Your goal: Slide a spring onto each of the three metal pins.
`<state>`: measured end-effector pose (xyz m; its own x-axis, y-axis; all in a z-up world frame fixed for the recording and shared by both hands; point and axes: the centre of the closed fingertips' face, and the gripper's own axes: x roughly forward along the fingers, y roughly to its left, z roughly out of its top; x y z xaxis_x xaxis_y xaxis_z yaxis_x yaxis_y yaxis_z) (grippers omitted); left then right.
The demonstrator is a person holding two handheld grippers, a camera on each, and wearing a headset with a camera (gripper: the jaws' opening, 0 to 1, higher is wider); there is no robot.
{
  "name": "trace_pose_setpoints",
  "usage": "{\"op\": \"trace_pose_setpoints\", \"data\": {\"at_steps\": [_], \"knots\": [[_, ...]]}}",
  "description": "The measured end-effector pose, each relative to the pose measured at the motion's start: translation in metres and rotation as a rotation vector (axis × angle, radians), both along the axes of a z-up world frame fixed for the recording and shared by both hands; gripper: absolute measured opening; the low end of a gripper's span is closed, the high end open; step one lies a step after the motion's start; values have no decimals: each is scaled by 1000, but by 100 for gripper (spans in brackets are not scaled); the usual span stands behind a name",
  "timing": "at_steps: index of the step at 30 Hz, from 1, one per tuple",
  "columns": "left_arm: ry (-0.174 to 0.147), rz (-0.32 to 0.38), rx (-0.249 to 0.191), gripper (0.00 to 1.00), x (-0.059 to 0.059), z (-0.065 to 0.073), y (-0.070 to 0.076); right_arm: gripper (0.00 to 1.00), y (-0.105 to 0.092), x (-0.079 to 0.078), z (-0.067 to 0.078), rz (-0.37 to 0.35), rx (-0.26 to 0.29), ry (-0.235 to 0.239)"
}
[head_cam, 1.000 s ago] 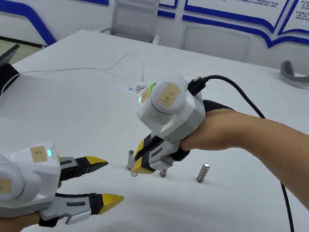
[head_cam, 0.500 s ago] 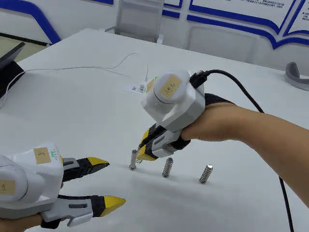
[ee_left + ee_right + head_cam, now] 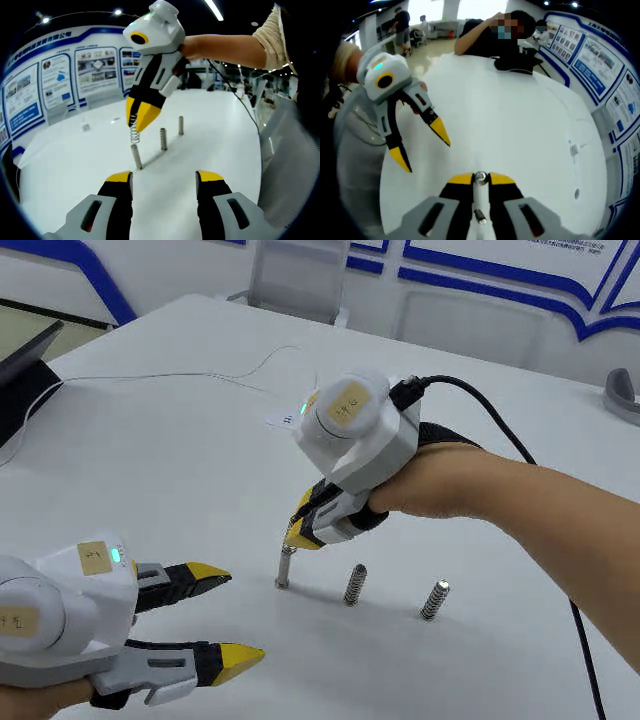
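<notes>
Bench [image 3: 180, 460]: three upright pins. Two sprung pins [image 3: 354, 584] done; bare pin [image 3: 285, 568] outstanding. Right gripper [image 3: 297, 537]: jaws pinched on last spring [image 3: 134, 131], directly over bare pin's tip. Left gripper [image 3: 238, 615]: jaws wide apart, empty. One fitting left.

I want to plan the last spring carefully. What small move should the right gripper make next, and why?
Probably lower the right gripper straight down. Its jaws hold a spring hanging just above the bare pin, nearly in line with it. The other two pins already carry springs.
</notes>
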<state>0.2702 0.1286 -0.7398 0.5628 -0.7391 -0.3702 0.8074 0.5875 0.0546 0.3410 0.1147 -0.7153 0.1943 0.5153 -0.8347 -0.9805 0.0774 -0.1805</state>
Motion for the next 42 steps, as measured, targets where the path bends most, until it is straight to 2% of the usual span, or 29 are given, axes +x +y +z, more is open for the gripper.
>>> {"op": "trace_pose_setpoints", "data": {"at_steps": [15,24,33,42], "knots": [[10,6,-2,51,2,-5,5,12,2,3,-12,-12,-19,27],[16,5,-3,50,3,-8,6,12,2,8,-27,-24,-43,58],[22,4,-2,50,2,-10,5,12,4,7,-41,-33,-64,79],[28,5,-2,50,1,-11,6,12,5,5,-51,-43,-60,87]]}}
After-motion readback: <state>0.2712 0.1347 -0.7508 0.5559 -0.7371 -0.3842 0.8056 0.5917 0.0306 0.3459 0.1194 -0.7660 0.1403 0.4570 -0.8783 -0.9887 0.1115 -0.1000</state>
